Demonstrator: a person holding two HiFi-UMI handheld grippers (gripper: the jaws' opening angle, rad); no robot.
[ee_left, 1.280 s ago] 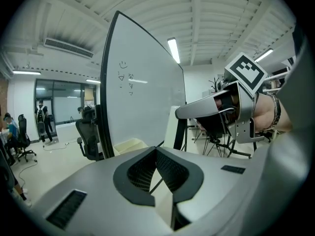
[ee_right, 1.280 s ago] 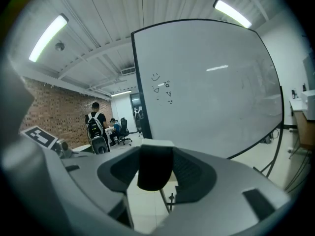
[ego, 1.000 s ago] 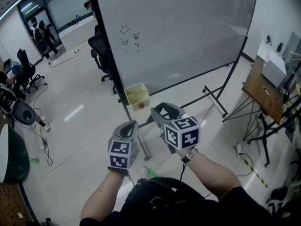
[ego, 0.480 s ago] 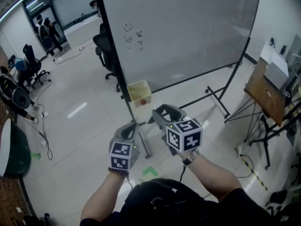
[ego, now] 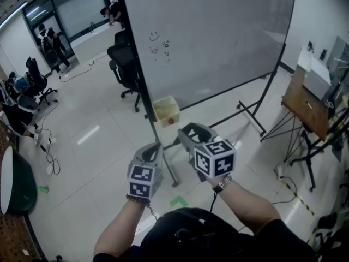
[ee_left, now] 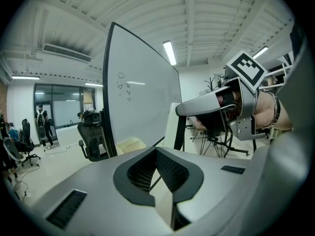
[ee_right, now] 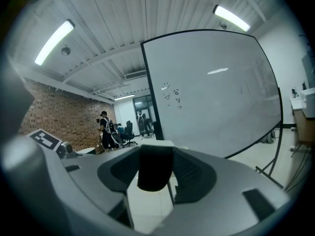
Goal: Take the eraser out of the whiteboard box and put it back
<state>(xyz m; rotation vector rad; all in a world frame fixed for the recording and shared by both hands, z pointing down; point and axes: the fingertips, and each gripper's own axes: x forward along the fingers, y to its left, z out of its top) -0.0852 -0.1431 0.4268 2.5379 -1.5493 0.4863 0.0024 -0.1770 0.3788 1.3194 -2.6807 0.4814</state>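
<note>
Both tongs held side by side in front of person, pointed toward whiteboard (ego: 218, 37). Left tongs (ego: 151, 148) closed fully, nothing gripped. Right tongs (ego: 191, 131) set partly apart and clamped on dark, block-shaped eraser (ee_right: 155, 167), seen upright between pads in right gripper view. Eraser out of box, carried in air, well apart from it. Pale yellow box (ego: 166, 109) seen low beside whiteboard's left post, beyond tongs; small red spot on its near side. Black office chair (ego: 124, 64) seen behind post. Wooden table (ego: 305, 105) at right.

Illegible scribbles on whiteboard (ego: 218, 37)
</note>
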